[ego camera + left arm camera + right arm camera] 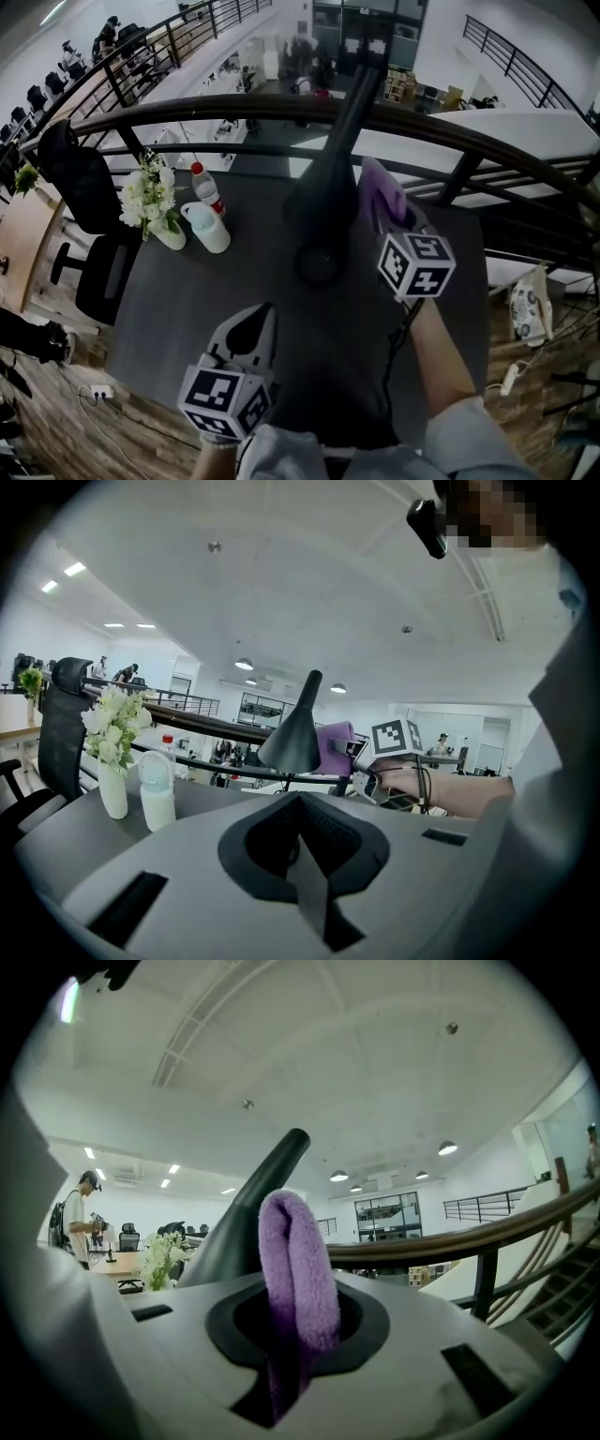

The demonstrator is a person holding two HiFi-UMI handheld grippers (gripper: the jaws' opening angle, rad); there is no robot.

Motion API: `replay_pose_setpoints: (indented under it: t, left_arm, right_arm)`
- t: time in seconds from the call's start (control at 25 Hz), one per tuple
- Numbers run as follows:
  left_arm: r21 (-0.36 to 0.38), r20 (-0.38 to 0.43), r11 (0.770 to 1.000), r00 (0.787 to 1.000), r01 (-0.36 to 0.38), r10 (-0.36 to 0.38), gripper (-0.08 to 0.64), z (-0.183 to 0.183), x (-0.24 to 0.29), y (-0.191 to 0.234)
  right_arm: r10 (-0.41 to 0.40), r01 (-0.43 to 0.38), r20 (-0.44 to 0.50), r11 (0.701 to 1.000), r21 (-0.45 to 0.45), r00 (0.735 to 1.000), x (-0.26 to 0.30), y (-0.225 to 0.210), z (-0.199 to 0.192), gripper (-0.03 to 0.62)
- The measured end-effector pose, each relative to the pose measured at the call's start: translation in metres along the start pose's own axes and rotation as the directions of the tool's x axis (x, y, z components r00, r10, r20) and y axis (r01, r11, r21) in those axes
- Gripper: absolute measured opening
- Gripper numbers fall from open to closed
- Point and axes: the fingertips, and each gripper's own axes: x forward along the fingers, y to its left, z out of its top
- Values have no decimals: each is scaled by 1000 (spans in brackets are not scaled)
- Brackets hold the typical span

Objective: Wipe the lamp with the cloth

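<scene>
Standing on the dark table (187, 309), the black lamp (323, 199) has the purple cloth (382, 190) just beside its shade, clenched in the right gripper (389, 214). I'd press the fold flat and stroke down the cone. The left gripper (251, 330) hangs low, jaws together, empty.

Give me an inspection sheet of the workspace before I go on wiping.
Surface: dark table.
Job's things: black desk lamp upright mid-table; purple cloth beside its shade, contact unclear.
Clutter: vase of white flowers, white bottle, red-capped bottle, grouped far left.
Grippers: right gripper shut on the purple cloth; left gripper shut, empty.
Cables: cable along the right forearm; power strip on the floor.
Surroundings: railing behind the table; office chair at left.
</scene>
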Motion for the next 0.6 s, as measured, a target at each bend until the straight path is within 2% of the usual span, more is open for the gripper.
replay_pose_setpoints:
  t: [0.16,0.36,0.6]
  left_arm:
    - [4,1,1000,1000,10,-10,12,0,4,2]
    - [6,12,1000,1000,14,-14,12,1,6,7]
    - [-6,11,1000,1000,14,-14,12,2,3,10]
  right_arm:
    - [34,-35,8,999,41,999,9,13,3,51]
    - [62,-63,36,998,29,997,6,33,11,51]
    - [71,-65,81,996,-66,994,-2,55,26,51]
